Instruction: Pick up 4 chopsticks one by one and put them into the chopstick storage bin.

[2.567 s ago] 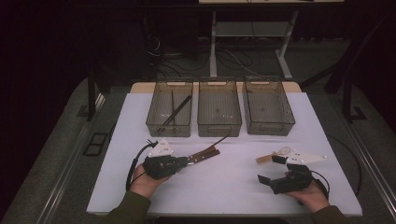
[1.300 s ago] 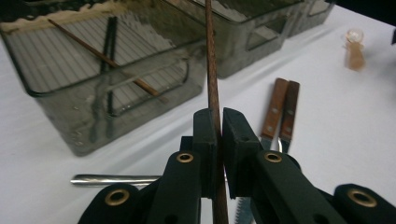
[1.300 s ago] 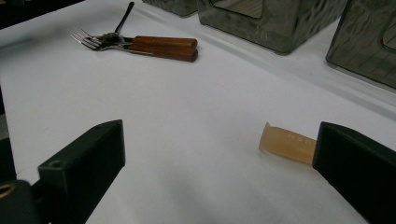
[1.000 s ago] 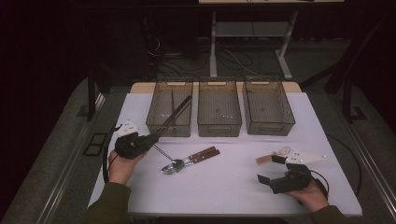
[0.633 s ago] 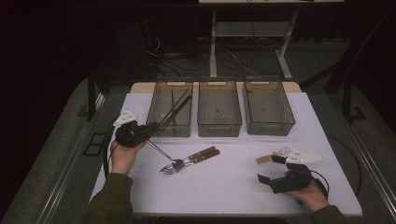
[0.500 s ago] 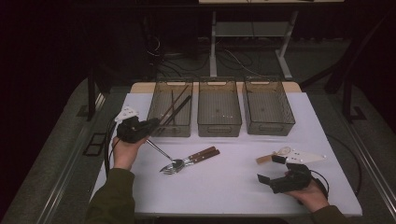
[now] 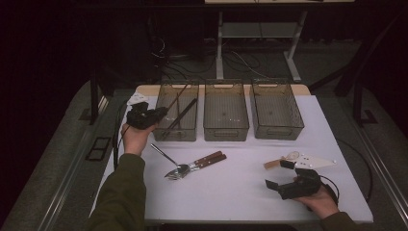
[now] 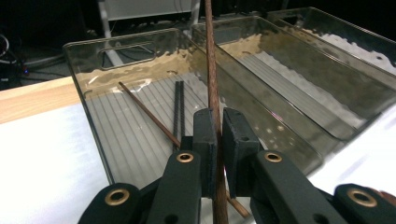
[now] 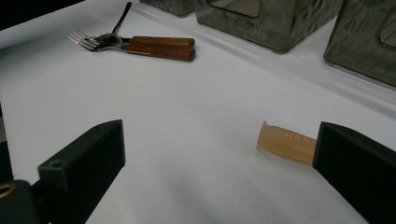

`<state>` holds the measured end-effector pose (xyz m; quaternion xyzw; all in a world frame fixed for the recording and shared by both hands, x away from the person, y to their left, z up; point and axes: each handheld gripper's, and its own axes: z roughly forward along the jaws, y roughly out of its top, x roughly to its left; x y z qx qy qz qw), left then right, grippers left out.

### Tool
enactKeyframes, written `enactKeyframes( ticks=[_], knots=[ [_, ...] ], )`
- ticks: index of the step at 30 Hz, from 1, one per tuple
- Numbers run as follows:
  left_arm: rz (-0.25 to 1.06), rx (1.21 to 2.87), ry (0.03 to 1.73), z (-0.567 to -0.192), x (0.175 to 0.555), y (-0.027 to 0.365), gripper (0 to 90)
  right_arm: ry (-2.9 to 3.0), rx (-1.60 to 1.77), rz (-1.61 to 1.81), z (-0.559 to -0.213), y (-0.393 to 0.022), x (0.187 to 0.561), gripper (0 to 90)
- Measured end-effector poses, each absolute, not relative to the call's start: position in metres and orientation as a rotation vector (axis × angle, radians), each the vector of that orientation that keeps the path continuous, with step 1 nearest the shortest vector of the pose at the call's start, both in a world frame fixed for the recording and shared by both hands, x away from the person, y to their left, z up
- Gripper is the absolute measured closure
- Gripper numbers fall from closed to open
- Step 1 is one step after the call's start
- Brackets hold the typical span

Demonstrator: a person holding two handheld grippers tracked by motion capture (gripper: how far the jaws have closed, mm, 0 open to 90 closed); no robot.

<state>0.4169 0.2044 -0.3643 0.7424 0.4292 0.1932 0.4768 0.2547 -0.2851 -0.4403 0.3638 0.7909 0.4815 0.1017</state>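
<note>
A: High view first. The left hand-held gripper sits at the near-left corner of the left bin, jaws clamped on a brown chopstick that slants up and back over that bin. A dark pair of chopsticks already lies inside.

B: So this looks like the sorting step, chopstick going into the left bin?

A: That's my read. The middle bin and right bin look bare. On the white tabletop a spoon and wooden-handled forks lie together, waiting.

B: And the left gripper view?

A: Jaws pinched tight on the brown chopstick, which rises steeply between them. Below, the left bin holds another brown chopstick beside the dark pair.

B: Next move?

A: Probably tilt the stick flat over the ribbed floor, lower it, then release so it doesn't bounce out over the wall.

B: Right gripper view?

A: The right hand-held gripper has its jaws wide apart, low over the tabletop, nothing between them. A tan handle lies just by one jaw, and the forks lie farther off.
</note>
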Motion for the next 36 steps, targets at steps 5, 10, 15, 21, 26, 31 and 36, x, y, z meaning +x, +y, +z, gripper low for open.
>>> enactKeyframes(
  ticks=[5,10,15,21,26,31,36],
  knots=[
    [0.478,1.83,1.088,-0.367,0.435,0.203,84.2,2.337,1.073,1.423,-0.44,-0.285,0.255,2.4],
    [0.485,1.877,1.115,-0.373,0.448,0.197,84.2,2.338,1.079,1.428,-0.44,-0.285,0.255,2.3],
    [0.493,1.918,1.162,-0.381,0.458,0.194,84.2,2.337,1.078,1.431,-0.44,-0.285,0.255,2.3],
    [0.493,1.965,1.188,-0.389,0.462,0.193,84.1,2.337,1.072,1.434,-0.44,-0.285,0.255,2.3],
    [0.491,1.98,1.204,-0.393,0.463,0.192,84.1,2.338,1.069,1.435,-0.44,-0.285,0.255,2.4],
    [0.479,1.973,1.219,-0.394,0.464,0.191,78.2,2.337,1.071,1.438,-0.44,-0.285,0.254,2.3],
    [0.493,1.966,1.199,-0.391,0.462,0.191,69.8,2.335,1.068,1.438,-0.44,-0.285,0.255,2.4]
  ],
)
